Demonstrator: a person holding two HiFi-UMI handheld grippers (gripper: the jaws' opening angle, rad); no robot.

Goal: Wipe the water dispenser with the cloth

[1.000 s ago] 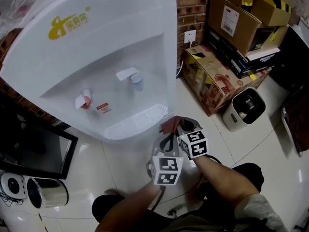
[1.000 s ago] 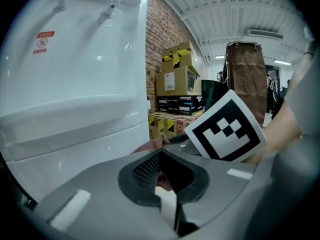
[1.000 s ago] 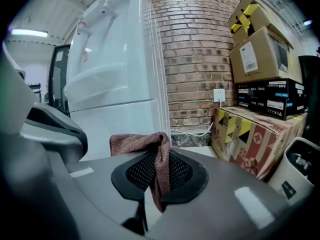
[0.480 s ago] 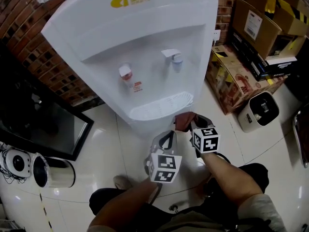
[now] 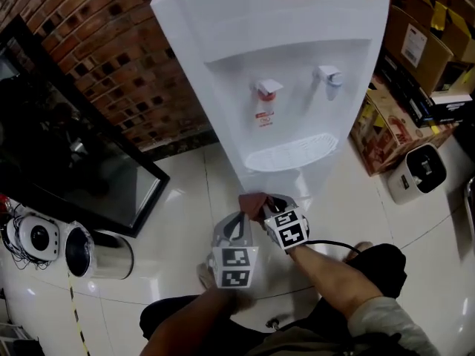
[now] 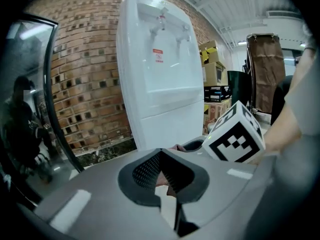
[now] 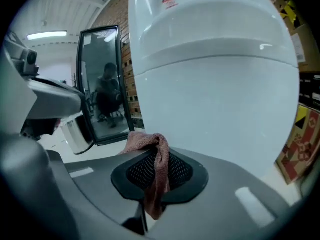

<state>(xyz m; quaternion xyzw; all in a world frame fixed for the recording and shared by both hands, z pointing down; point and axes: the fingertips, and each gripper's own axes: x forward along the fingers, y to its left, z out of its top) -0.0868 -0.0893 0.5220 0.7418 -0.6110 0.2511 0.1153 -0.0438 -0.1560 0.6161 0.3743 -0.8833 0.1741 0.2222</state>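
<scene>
A white water dispenser (image 5: 289, 58) stands against the brick wall, with a red tap (image 5: 267, 89) and a blue tap (image 5: 329, 75) above its drip tray (image 5: 289, 154). My right gripper (image 5: 260, 205) is shut on a reddish-brown cloth (image 5: 251, 201), low in front of the dispenser's base. In the right gripper view the cloth (image 7: 145, 140) hangs pinched between the jaws of that gripper (image 7: 157, 159), close to the dispenser's rounded front (image 7: 220, 84). My left gripper (image 5: 237, 219) sits just left of it, jaws together and empty (image 6: 161, 156), aimed at the dispenser (image 6: 160, 69).
A black glass-door cabinet (image 5: 67, 147) stands at the left along the brick wall (image 5: 111, 43). A metal bin (image 5: 100, 254) and a round white appliance (image 5: 37, 236) sit on the floor at lower left. Cardboard boxes (image 5: 415, 43) and a white device (image 5: 419, 173) are at the right.
Both grippers have moved sideways along the dispenser's base, staying side by side. The dispenser now faces me squarely and higher in view. The cloth stays pinched in the right gripper.
</scene>
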